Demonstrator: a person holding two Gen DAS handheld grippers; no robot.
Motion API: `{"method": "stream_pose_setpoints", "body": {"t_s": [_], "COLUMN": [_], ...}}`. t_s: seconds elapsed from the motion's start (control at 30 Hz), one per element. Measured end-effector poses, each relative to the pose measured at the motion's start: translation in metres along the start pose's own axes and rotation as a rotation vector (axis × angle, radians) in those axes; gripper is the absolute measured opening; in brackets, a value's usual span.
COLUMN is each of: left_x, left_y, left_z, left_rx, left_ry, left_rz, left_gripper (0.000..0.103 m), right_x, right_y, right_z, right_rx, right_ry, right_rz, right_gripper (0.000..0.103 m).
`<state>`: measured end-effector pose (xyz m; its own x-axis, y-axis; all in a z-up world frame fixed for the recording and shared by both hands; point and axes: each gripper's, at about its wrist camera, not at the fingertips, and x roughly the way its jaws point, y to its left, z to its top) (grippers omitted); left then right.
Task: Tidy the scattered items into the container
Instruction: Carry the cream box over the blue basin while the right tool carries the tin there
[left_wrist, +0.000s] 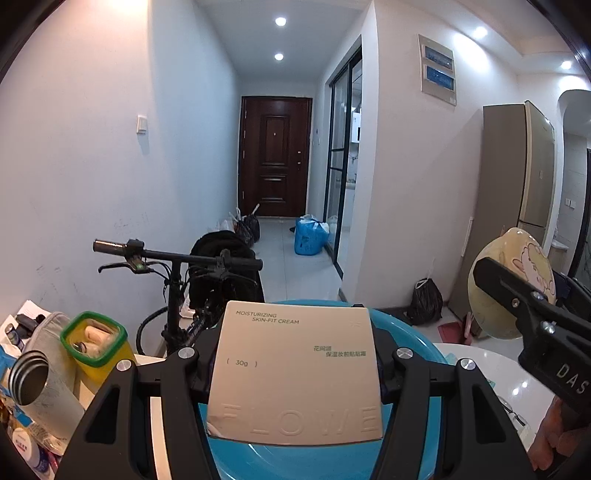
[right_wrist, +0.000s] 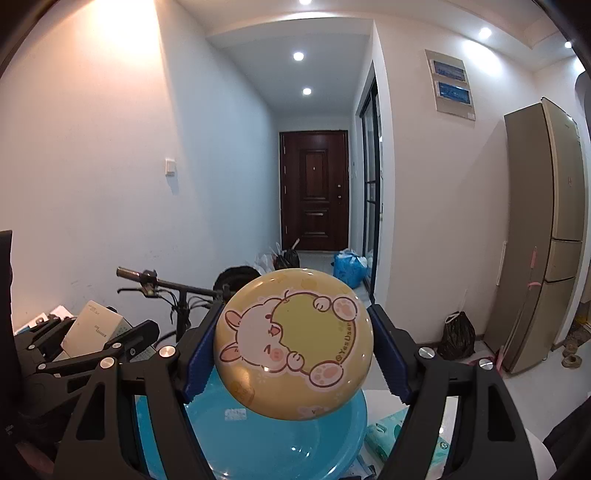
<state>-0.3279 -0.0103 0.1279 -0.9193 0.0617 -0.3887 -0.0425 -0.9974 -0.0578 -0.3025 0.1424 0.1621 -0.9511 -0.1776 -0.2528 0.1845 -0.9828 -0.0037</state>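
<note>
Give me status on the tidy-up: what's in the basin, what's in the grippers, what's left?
Done: nothing visible inside the blue basin yet, though much of it is hidden. In hand: left gripper clamps the beige skin-cream box above the basin; right gripper clamps the round yellow bunny tin over it too. Left: release both, then the green tissue pack beside the basin, possibly more clutter at far left.

blue basin (right_wrist: 280, 439) mostly behind tin (right_wrist: 293, 345)
</note>
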Motion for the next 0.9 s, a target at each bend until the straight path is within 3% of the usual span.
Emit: {"method": "stream_pose_setpoints", "body": {"t_s": [0.5, 0.9], "left_x": [0.064, 0.092], "left_y": [0.010, 0.010], "left_z": [-0.025, -0.045], "left_rx": [-0.028, -0.009], "left_ry": [0.167, 0.271], "left_rz": [0.019, 0.033], "left_gripper": [0.062, 0.062], "right_x": [0.053, 0.083], "right_y": [-0.002, 0.004], "right_z": [-0.036, -0.067], "right_rx": [-0.018, -0.061], "right_ry": [0.180, 0.318], "right_rz": [0.005, 0.021], "right_gripper": [0.074, 0.074]}}
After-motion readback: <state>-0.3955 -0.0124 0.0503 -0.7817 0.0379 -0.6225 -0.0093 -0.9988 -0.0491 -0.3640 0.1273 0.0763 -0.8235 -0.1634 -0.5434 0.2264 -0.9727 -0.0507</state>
